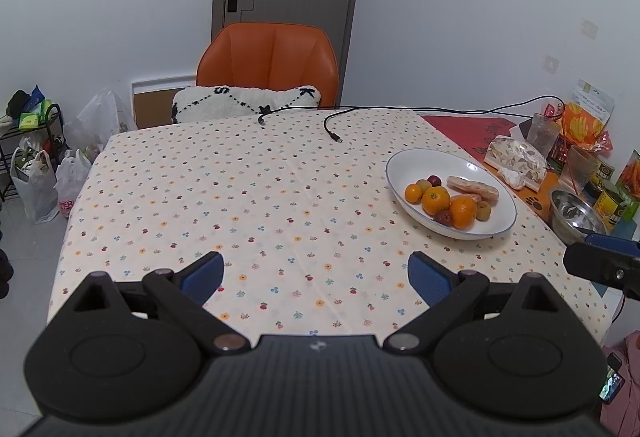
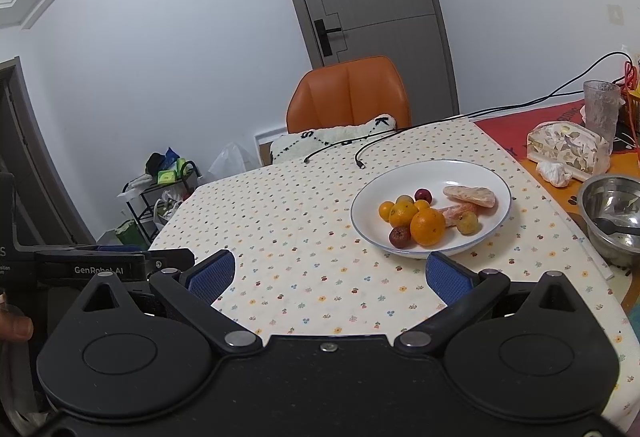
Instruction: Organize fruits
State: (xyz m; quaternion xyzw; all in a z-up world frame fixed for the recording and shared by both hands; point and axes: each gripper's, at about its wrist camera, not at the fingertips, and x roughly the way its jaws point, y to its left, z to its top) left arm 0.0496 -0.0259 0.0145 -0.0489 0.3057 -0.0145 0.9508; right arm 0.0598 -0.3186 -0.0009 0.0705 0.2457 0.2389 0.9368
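A white oval plate (image 1: 494,197) (image 2: 488,173) sits on the right of the flowered tablecloth and holds several fruits. Among them are oranges (image 1: 463,212) (image 2: 427,226), small dark red fruits (image 1: 443,217) (image 2: 399,238), yellow-green ones (image 2: 467,223) and a flat peach-coloured piece (image 1: 474,188) (image 2: 470,195). My left gripper (image 1: 316,275) is open above the cloth, well left of the plate, with nothing between its blue pads. My right gripper (image 2: 330,273) is open too, its right pad (image 2: 448,279) just short of the plate's near rim.
A steel bowl (image 2: 612,213) with a spoon, a glass (image 2: 600,113), a tissue box (image 2: 566,145) and snack packets (image 1: 584,117) crowd the table's right side. Black cables (image 1: 332,125) lie at the far edge. An orange chair (image 1: 268,61) with a cushion stands behind.
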